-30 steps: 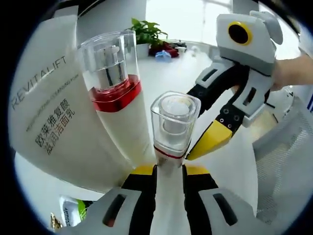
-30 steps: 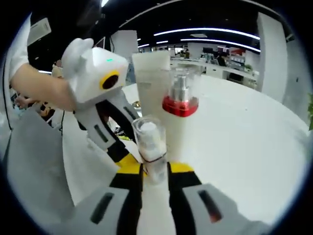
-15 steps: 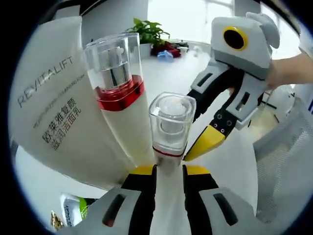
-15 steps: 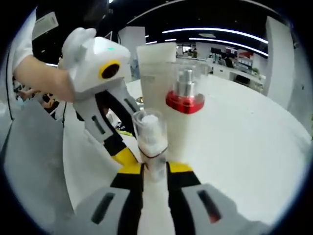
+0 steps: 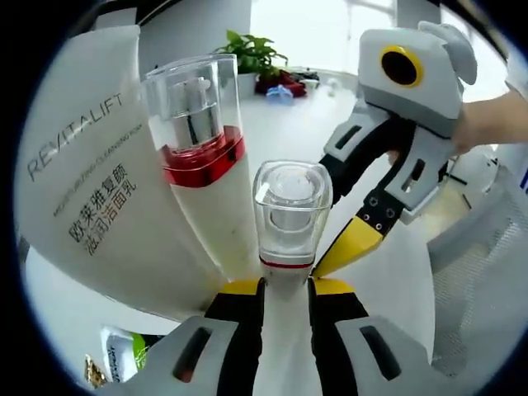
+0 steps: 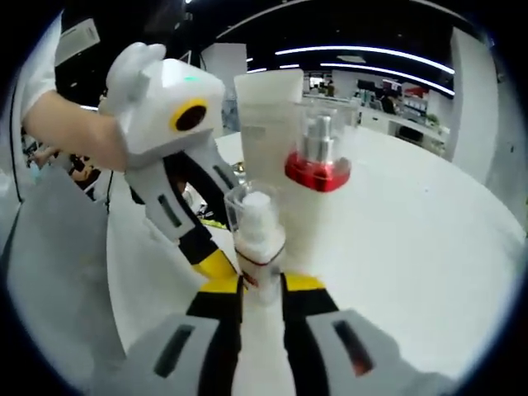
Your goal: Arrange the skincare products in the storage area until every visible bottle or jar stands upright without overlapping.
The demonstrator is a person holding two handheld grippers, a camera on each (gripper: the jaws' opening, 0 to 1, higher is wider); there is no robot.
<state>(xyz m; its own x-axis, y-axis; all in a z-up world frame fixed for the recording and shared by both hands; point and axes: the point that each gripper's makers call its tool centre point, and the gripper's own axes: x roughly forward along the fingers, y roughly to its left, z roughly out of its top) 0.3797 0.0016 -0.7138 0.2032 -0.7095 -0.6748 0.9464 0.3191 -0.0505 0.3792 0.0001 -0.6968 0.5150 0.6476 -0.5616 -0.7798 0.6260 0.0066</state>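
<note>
A small white pump bottle [image 5: 288, 239] with a clear cap and a thin red ring stands up between my left gripper's [image 5: 286, 290] jaws, which are shut on its body. The same small bottle [image 6: 259, 247] sits between my right gripper's [image 6: 261, 289] jaws, also shut on it. Each gripper's yellow tip reaches the bottle's lower body in the other's view: the right gripper [image 5: 351, 246], the left gripper [image 6: 213, 266]. Just behind stands a taller white bottle [image 5: 202, 177] with a red collar and clear cap, seen also as the tall bottle [image 6: 315, 194]. A white Revitalift tube [image 5: 87, 181] stands behind it.
The white table [image 6: 412, 239] spreads out behind the bottles. A potted plant [image 5: 252, 54] and small items stand at its far edge. A grey mesh surface [image 5: 474, 272] lies to the right. A hand [image 5: 495, 124] holds the right gripper. A small green packet [image 5: 124, 355] lies low on the left.
The small bottle has straightened and sits slightly higher between the jaws. Both grippers keep their hold, and the right gripper's tip has shifted only slightly.
</note>
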